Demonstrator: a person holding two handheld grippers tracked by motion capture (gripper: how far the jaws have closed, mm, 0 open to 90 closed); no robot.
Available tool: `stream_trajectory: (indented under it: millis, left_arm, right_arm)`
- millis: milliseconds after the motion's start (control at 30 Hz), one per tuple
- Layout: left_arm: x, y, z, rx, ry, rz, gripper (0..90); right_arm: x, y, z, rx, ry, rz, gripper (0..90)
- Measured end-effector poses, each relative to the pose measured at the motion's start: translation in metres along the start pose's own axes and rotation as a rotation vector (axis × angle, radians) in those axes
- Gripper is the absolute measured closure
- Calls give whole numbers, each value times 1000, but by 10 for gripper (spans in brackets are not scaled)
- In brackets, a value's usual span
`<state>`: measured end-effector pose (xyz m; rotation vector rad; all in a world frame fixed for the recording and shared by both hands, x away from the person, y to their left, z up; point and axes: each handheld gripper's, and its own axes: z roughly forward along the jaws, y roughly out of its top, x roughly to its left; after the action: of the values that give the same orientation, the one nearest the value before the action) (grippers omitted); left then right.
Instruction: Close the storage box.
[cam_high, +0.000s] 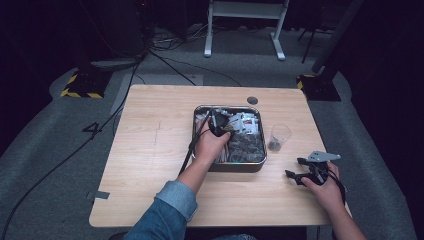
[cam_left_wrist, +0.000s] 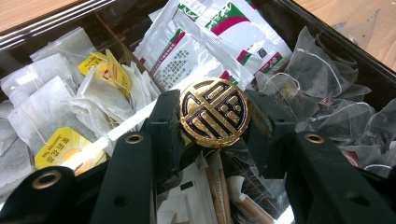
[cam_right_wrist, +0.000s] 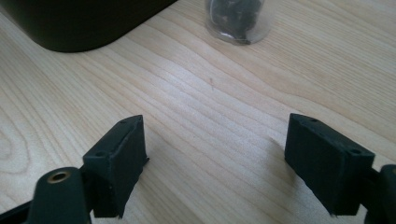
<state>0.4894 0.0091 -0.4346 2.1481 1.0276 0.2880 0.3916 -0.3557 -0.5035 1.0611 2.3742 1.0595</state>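
Note:
A metal tray (cam_high: 229, 167) in the middle of the wooden table holds many tea bags and sachets. My left gripper (cam_high: 218, 123) hovers over the tray's left half, shut on a round gold-and-black disc (cam_left_wrist: 214, 112) pinched between its two jaws. Under it lie white paper tea bags (cam_left_wrist: 42, 100) with yellow tags, white sachets (cam_left_wrist: 187, 51) with green and magenta print, and clear mesh bags (cam_left_wrist: 322, 65). My right gripper (cam_high: 295, 169) rests low over bare table at the right front, open, with nothing between its fingers (cam_right_wrist: 119, 158). A clear plastic cup (cam_high: 279, 136) with dark contents stands beyond it.
The tray's dark wall (cam_right_wrist: 79, 23) and the cup's base (cam_right_wrist: 236, 21) lie ahead of the right gripper. A cable (cam_high: 192, 145) trails from the left gripper across the table. A round grommet hole (cam_high: 252, 100) sits near the far edge.

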Motion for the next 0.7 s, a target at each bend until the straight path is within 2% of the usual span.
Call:
stream_trajectory:
  millis: [133,267,433,700]
  left_arm:
    - [0,-2,0,-12,1,2,582]
    - [2,-2,2,-24,-15,-21,582]
    - [0,-1,2,-17,-1,-13,581]
    - [1,-3,1,-27,-22,-26,569]
  right_arm:
    - [0,0,0,0,0,0,206]
    - [0,0,0,0,1,-2,206]
    - [0,0,0,0,1,-1,205]
    - [0,0,0,0,2,-1,206]
